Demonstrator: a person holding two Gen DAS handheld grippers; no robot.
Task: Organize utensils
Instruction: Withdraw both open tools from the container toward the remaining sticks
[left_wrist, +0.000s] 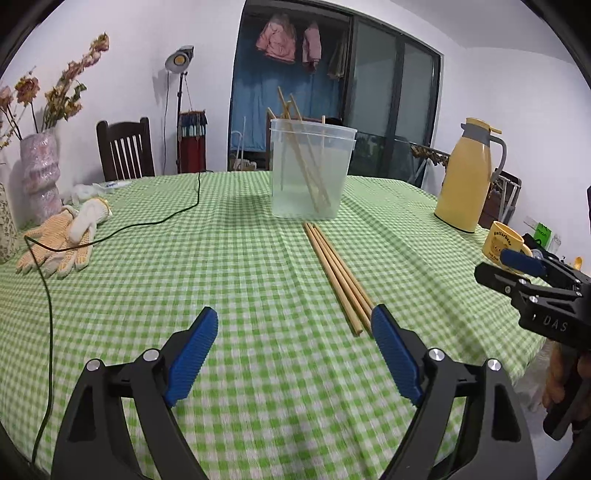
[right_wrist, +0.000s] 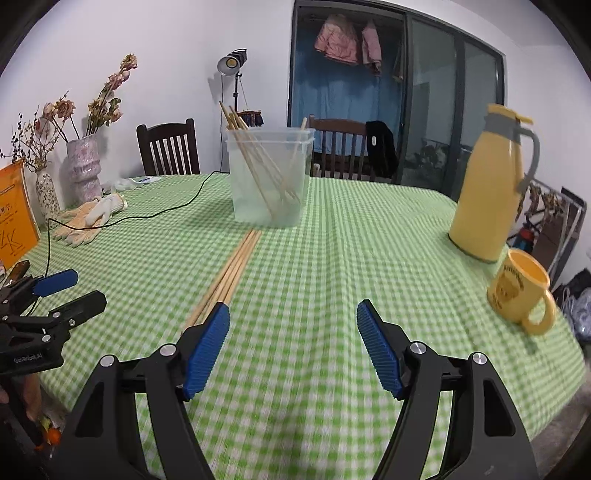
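Both tongs hang wide apart and empty over the checked counter (left_wrist: 147, 295): the left tongs (left_wrist: 294, 321) and the right tongs (right_wrist: 293, 314). The loose chopsticks (left_wrist: 338, 275) lie flat between them, just before the clear tub (left_wrist: 310, 170) holding more sticks.

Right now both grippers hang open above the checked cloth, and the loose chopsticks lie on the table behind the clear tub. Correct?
One slip: the loose chopsticks lie in front of the clear tub, on its near side, as both wrist views show. The left gripper and right gripper are open.
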